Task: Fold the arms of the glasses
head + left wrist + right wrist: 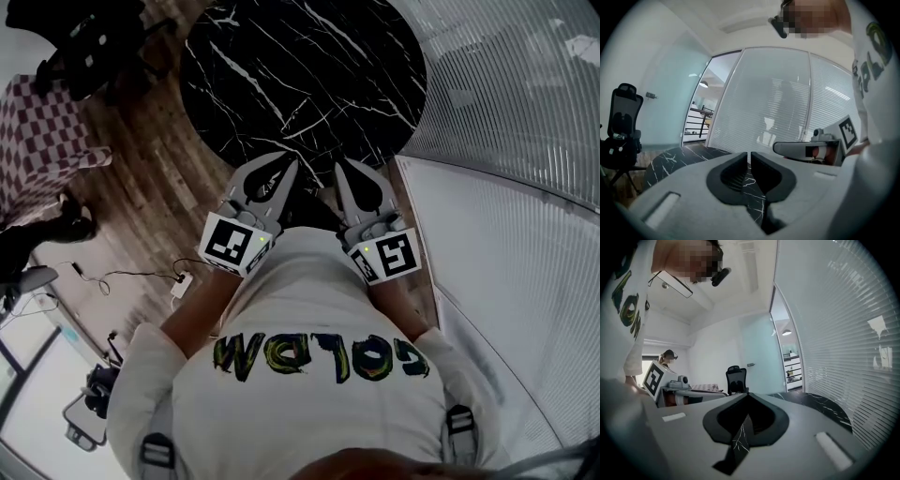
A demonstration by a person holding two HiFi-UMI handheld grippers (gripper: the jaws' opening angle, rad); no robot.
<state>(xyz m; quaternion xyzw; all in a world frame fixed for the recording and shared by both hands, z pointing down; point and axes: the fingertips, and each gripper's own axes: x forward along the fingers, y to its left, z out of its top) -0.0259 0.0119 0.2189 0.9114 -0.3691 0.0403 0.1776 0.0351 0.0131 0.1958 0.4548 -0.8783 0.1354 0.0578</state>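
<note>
No glasses show in any view. Both grippers are held close in front of the person's white shirt and point toward the round black marble table (300,66). My left gripper (289,169) has its jaws together with nothing between them; past its tips (749,153) only the tabletop (679,159) shows. My right gripper (345,167) is also shut and empty, its tips (747,394) meeting over the table's edge (820,404). Each gripper appears side-on in the other's view: the right one (806,149) and the left one (693,394).
A glass wall with blinds (525,84) runs along the right. A black office chair (621,126) (736,378) stands beyond the table. A checkered cloth (37,141) lies at far left, and a power strip with cable (180,284) is on the wooden floor. Another person (669,357) stands in the background.
</note>
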